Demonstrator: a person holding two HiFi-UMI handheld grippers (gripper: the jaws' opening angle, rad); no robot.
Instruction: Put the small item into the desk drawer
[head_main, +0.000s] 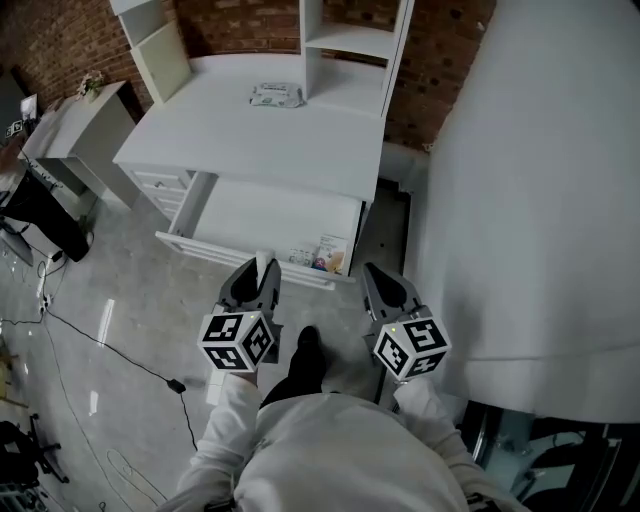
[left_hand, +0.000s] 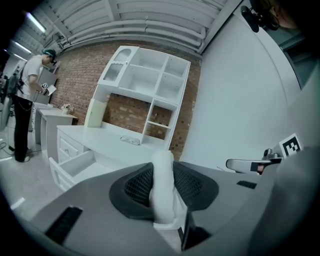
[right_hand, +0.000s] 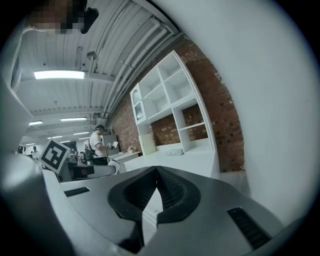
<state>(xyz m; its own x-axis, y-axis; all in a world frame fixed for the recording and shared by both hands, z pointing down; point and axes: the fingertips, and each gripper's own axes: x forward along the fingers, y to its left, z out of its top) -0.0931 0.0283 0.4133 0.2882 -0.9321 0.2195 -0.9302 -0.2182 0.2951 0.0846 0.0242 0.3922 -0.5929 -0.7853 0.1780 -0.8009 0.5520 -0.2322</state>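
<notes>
My left gripper (head_main: 262, 270) is shut on a small white item (left_hand: 162, 187) that stands upright between its pads and pokes out past the tips (head_main: 265, 264). The gripper hangs just in front of the open drawer (head_main: 255, 215) of the white desk (head_main: 250, 130). A colourful packet (head_main: 328, 254) lies at the drawer's front right. In the left gripper view the drawer (left_hand: 75, 162) shows ahead to the left. My right gripper (head_main: 383, 283) is beside the left one, off the drawer's right corner, with its jaws (right_hand: 156, 172) closed tip to tip on nothing.
A flat wipes pack (head_main: 276, 95) lies on the desk top under the white shelf unit (head_main: 350, 40). A large white panel (head_main: 540, 200) fills the right side. A second white desk (head_main: 80, 125) and floor cables (head_main: 120, 350) are at left. A person (left_hand: 27, 100) stands far left.
</notes>
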